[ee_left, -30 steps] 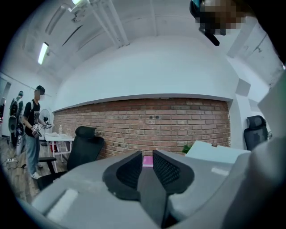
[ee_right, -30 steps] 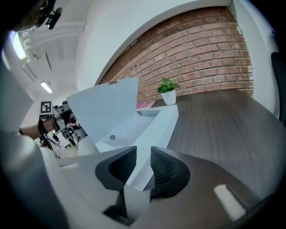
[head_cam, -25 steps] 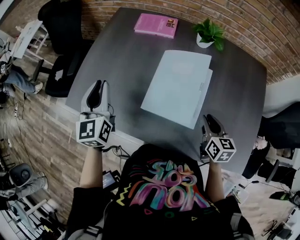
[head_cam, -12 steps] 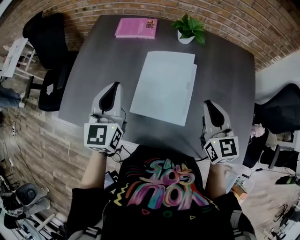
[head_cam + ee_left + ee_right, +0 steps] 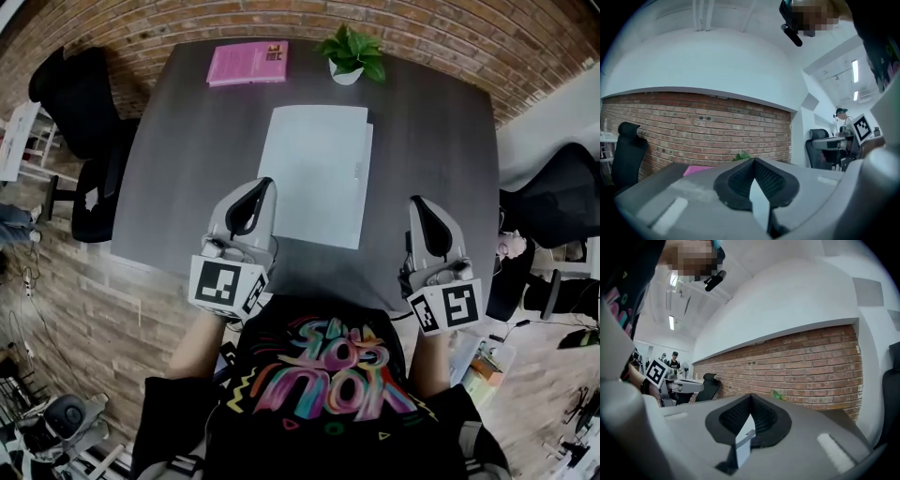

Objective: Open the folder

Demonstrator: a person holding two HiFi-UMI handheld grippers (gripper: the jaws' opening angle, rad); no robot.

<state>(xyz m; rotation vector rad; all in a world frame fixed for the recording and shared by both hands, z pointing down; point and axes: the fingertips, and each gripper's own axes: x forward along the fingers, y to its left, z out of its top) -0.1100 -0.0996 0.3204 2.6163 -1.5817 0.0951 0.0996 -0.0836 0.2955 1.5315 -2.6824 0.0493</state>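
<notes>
The pale folder (image 5: pixel 314 173) lies closed and flat in the middle of the dark surface (image 5: pixel 178 141). The left hand-held gripper (image 5: pixel 263 183) sits at the folder's 7 o'clock with its tip by the left edge. Its jaws have just clenched together, grasping nothing. The right hand-held gripper (image 5: pixel 417 201) sits apart at 4 o'clock and has likewise just clenched empty. A pink book (image 5: pixel 247 62) lies at 11 o'clock and a potted plant (image 5: pixel 350 52) at 12.

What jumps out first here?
The closed pale folder lies flat in the middle of the table, untouched. The left tool and right tool hover either side of its near edge, jaws just closed on nothing. A pink book and potted plant sit at the far edge.
</notes>
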